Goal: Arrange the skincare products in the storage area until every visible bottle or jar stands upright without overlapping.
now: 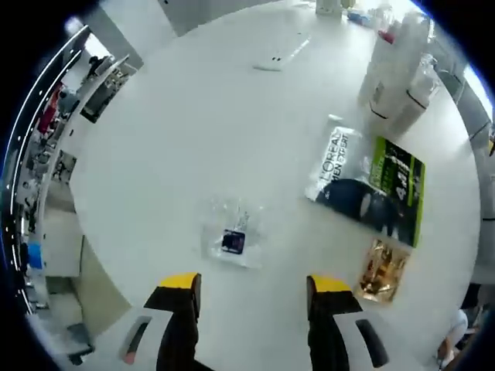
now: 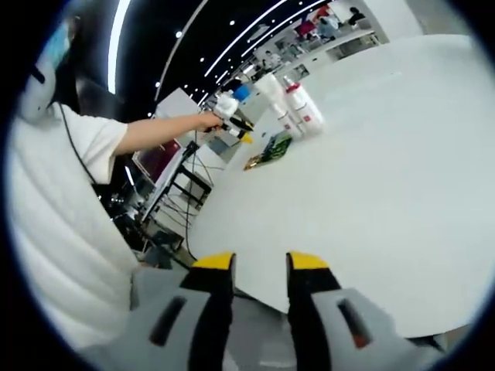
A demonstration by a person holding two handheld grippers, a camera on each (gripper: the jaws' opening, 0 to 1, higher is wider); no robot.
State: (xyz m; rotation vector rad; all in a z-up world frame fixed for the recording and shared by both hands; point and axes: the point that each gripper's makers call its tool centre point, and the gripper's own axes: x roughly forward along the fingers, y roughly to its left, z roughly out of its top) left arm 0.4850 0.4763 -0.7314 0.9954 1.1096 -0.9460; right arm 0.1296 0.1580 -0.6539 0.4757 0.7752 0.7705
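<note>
The left tongs (image 1: 254,287) hung open and empty above a clear sachet (image 1: 230,238) lying flat on the white worktop (image 1: 170,147). Beyond lay a L'Oreal packet (image 1: 370,188) and gold sachet (image 1: 382,270), then upright bottles (image 1: 398,77). The right tongs (image 2: 260,263) gaped empty at the worktop's edge, bare surface ahead.

I am in a large open hall: a big white round table (image 1: 193,139), rows of ceiling lights (image 2: 240,46), distant desks (image 2: 340,35) with people.
</note>
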